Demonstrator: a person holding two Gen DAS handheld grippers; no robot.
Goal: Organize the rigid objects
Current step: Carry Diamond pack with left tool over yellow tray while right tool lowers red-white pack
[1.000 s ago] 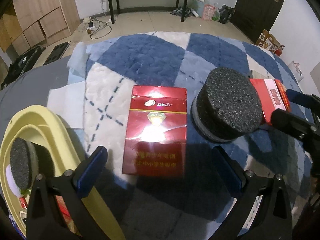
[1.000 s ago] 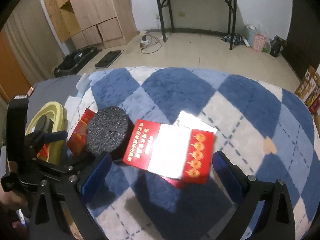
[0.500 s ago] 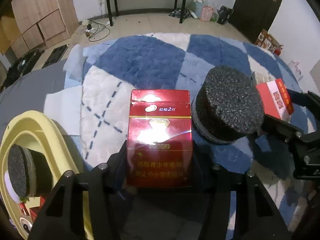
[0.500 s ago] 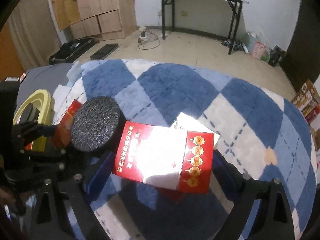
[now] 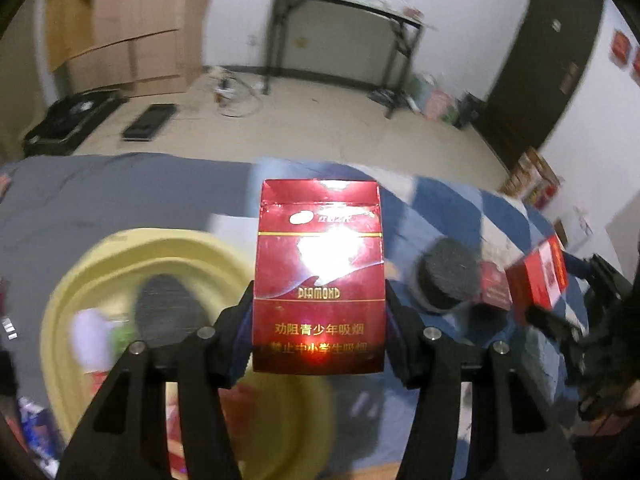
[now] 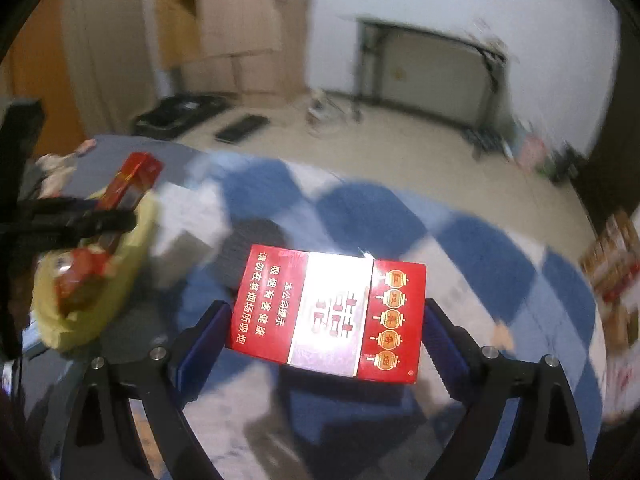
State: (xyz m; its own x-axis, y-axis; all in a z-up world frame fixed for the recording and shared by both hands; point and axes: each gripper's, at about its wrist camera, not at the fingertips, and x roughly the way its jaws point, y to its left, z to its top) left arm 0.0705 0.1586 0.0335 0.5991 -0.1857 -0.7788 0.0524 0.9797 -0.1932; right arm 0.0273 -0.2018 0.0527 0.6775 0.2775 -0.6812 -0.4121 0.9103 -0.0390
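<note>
My left gripper [image 5: 319, 336] is shut on a dark red Diamond cigarette box [image 5: 319, 272] and holds it in the air over the yellow basin [image 5: 192, 248]. The basin holds a black foam disc [image 5: 166, 308] and other small items. My right gripper [image 6: 326, 332] is shut on a red and silver cigarette box [image 6: 328, 312], lifted above the blue and white checked rug [image 6: 500, 256]. In the right wrist view the left gripper with its red box [image 6: 130, 180] shows over the yellow basin [image 6: 96, 280]. A second black foam disc [image 5: 448, 276] lies on the rug.
A red box [image 5: 494, 288] lies beside the foam disc on the rug. A grey sheet [image 5: 100, 192] surrounds the basin. Beyond the bed are a wooden cabinet [image 5: 120, 32], a black-legged table [image 5: 348, 40] and a dark door [image 5: 548, 60].
Both grippers have lifted their boxes off the rug. My left gripper has swung left to above the yellow basin. My right gripper closed on the red and silver box and raised it.
</note>
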